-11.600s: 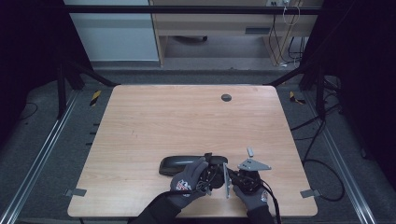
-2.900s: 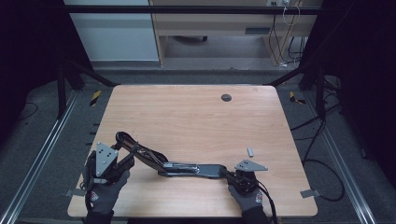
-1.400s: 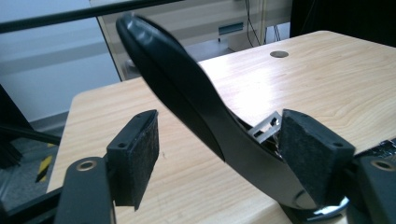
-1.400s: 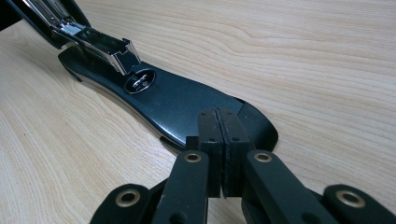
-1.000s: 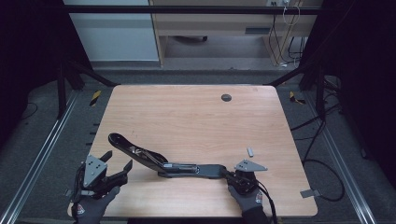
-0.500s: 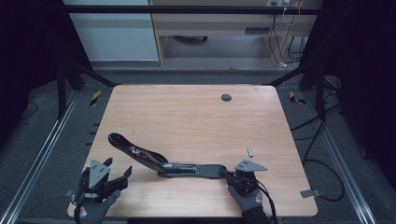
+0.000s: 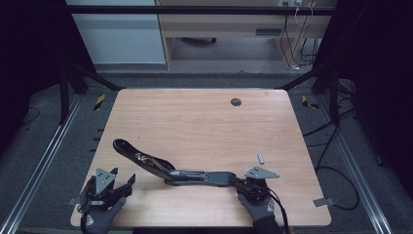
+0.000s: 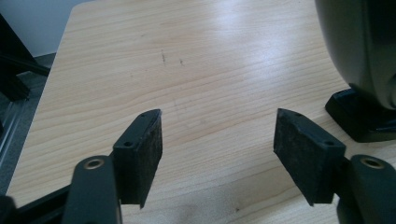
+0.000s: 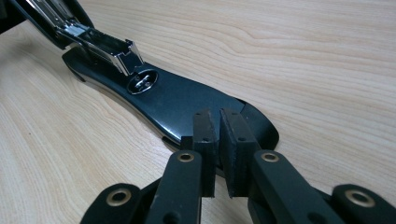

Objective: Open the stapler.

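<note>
Here, opened stapler (image 7: 170,168) near front table edge (image 7: 195,226), far half bare.

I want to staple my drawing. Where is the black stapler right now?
In the high view the stapler lies swung open on the near half of the wooden table, between the left gripper and the right gripper.

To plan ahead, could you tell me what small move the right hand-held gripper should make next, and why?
Probably draw the right hand-held gripper back off the stapler: its jaws have just been opening, nothing is between them, and the stapler lies unfolded on the table.
</note>
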